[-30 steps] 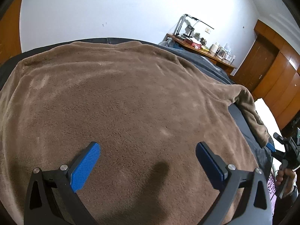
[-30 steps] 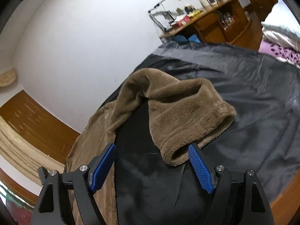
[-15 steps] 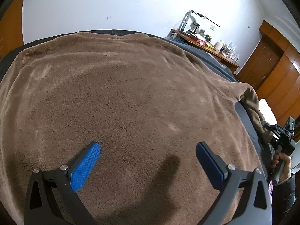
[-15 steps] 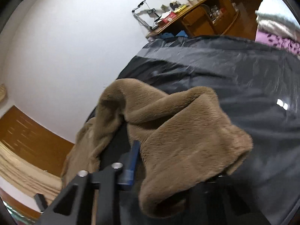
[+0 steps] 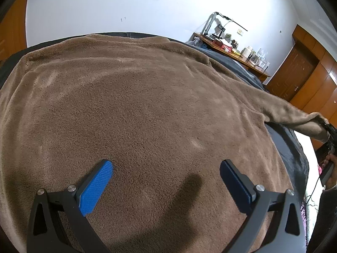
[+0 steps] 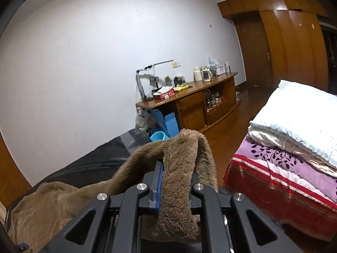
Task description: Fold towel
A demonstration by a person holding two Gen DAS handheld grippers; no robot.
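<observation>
On my left feed, towel: brown and fleecy, spread flat over a dark sheet; it fills nearly the whole view, and its corner at 3 o'clock is drawn up off the sheet in a taut strip.
Left gripper: I see it hanging over the near part of the towel with nothing between its parts.
Left fingers: blue pads spread wide apart, released.
Right gripper: clenched on the lifted towel corner; on my left feed it sits at the 3 o'clock edge.
Right fingers: I can see one blue pad pressed against the pile; the other is hidden behind the cloth.
Towel on my right feed: a thick fold stands up between the fingers and droops over them, trailing down toward 8 o'clock onto the sheet.
Hand: gripping the right gripper's handle, at 3 o'clock on my left feed.
Surface: a wooden sideboard against the white wall, near 12 o'clock on my right feed, carrying a lamp, boxes and jars.
Bed: at 3 o'clock on my right feed, purple and red patterned cover, pale folded bedding stacked on top.
Writing: I can make out none; the boxes are too small to read.
</observation>
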